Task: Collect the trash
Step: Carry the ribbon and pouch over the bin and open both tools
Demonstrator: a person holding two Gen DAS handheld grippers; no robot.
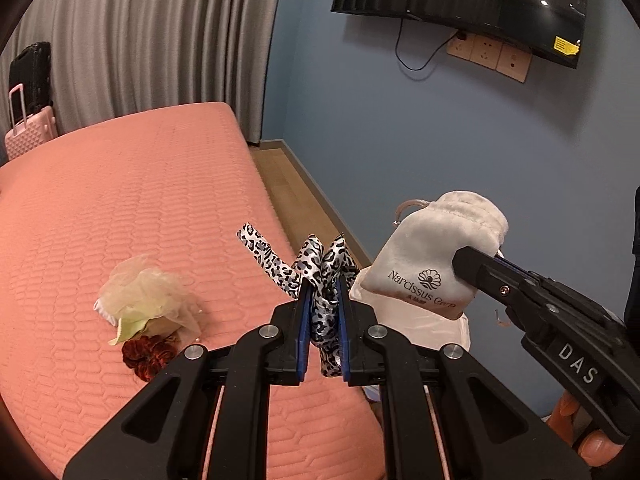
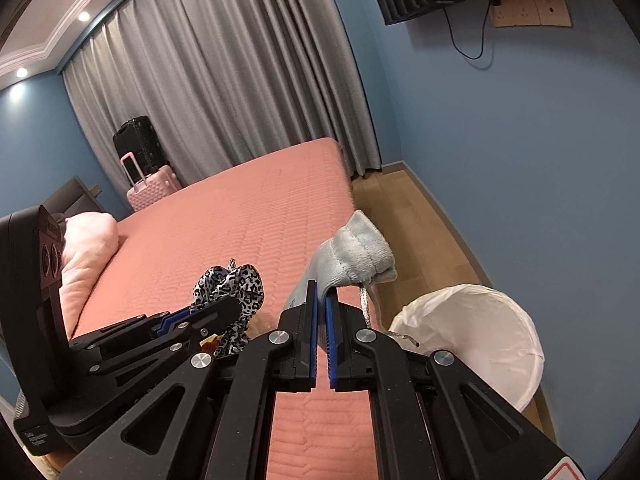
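Note:
My left gripper (image 1: 324, 284) is shut on a leopard-print fabric scrunchie with ribbon tails (image 1: 320, 272), held above the right edge of the pink bed (image 1: 120, 200). My right gripper (image 2: 322, 292) is shut on a white plush drawstring pouch (image 1: 432, 252) printed "Narcissus"; the pouch (image 2: 352, 252) hangs over the bed edge. In the right wrist view the left gripper (image 2: 224, 308) with the scrunchie (image 2: 232, 284) is to the left. A bin lined with a white bag (image 2: 472, 332) stands on the floor beside the bed, below the pouch. A cream gauze scrunchie (image 1: 148, 296) and a dark red one (image 1: 146, 356) lie on the bed.
A pink pillow (image 2: 88, 248) lies at the bed's left. A pink suitcase (image 2: 150, 188) and a black one (image 2: 134, 140) stand by the grey curtains (image 2: 224, 80). A wall television (image 1: 460, 4) and sockets (image 1: 488, 54) are on the blue wall. Wooden floor (image 2: 420, 232) runs beside the bed.

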